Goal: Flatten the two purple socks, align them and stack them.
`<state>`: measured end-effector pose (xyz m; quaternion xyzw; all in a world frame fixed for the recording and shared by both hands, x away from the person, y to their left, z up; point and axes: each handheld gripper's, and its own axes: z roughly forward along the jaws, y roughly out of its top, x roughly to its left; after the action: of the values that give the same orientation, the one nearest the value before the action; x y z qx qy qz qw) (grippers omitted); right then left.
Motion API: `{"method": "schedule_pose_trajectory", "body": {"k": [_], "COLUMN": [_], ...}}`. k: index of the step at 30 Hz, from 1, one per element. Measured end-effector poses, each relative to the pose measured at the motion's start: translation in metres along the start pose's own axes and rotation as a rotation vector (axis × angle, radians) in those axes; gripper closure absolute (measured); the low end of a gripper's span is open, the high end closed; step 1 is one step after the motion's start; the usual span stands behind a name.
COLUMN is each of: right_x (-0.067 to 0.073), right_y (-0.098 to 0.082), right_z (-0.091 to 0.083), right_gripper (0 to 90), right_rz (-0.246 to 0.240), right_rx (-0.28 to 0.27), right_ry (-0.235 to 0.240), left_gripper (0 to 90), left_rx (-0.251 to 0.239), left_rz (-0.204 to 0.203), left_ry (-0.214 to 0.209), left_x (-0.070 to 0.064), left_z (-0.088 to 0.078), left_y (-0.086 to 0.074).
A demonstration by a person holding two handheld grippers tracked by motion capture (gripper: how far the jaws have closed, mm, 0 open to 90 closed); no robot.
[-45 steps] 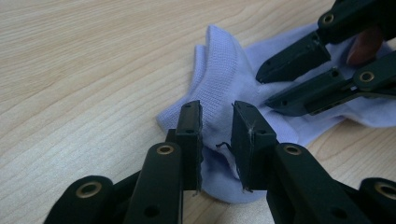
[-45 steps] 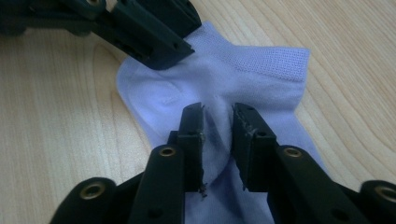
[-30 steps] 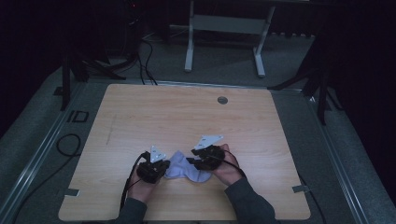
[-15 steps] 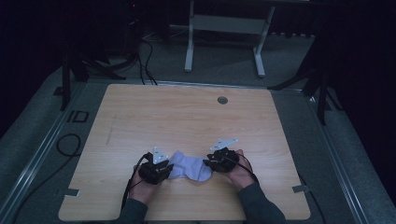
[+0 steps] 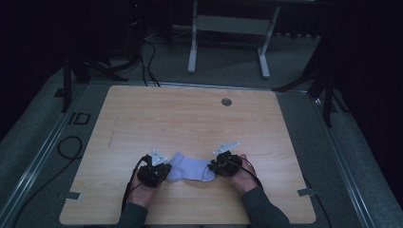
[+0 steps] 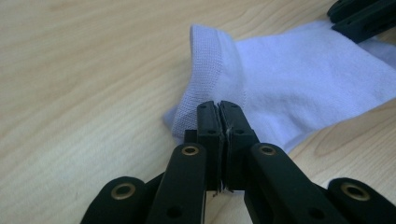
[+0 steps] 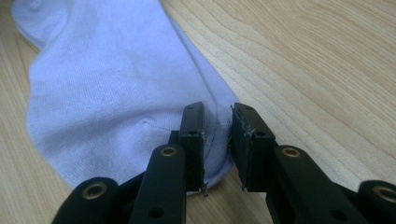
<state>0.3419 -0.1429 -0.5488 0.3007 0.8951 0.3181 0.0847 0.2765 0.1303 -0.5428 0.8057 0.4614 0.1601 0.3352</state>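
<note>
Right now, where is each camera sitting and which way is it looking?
High view: above the person's side, looking forward and down on the table; forearms, left hand-held gripper and right hand-held gripper show.
Left gripper view: rides that gripper, looking along its shut jaws at the sock; own jaws show.
Right gripper view: rides that gripper, looking along the sock's other end; its jaws have just been closing around the fabric.
All share the sock.
</note>
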Motion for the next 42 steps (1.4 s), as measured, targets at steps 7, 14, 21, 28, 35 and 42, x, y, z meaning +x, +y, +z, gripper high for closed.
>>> {"method": "schedule_pose_trajectory", "body": {"k": [7, 14, 21, 28, 35, 42], "right_x": [-0.001, 0.003, 0.016, 0.014, 0.013, 0.011], "right_y": [0.001, 0.003, -0.002, -0.001, 0.005, 0.010], "right_z": [0.000, -0.018, -0.005, -0.013, -0.026, -0.030], "right_gripper": [71.2, 68.1, 64.2, 89.0, 89.6, 89.6], "right_rz": [0.015, 0.052, 0.006, 0.032, 0.040, 0.011], "right_rx": [0.003, -0.079, 0.010, -0.007, -0.058, -0.087], "right_ry": [0.001, -0.015, 0.003, -0.029, -0.059, -0.131], "left_gripper": [85.9, 86.1, 86.1, 86.1, 86.1, 85.8], "left_rx": [0.054, 0.052, 0.046, 0.045, 0.041, 0.034], "left_rz": [0.032, 0.032, 0.029, 0.028, 0.030, 0.026], "left_ry": [0.012, 0.013, 0.015, 0.013, 0.016, 0.011], "left_x": [-0.003, -0.003, -0.003, -0.003, -0.003, -0.002], "left_z": [0.011, 0.012, 0.013, 0.013, 0.013, 0.013], "left_y": [-0.001, -0.002, -0.002, -0.002, -0.002, -0.003]}}
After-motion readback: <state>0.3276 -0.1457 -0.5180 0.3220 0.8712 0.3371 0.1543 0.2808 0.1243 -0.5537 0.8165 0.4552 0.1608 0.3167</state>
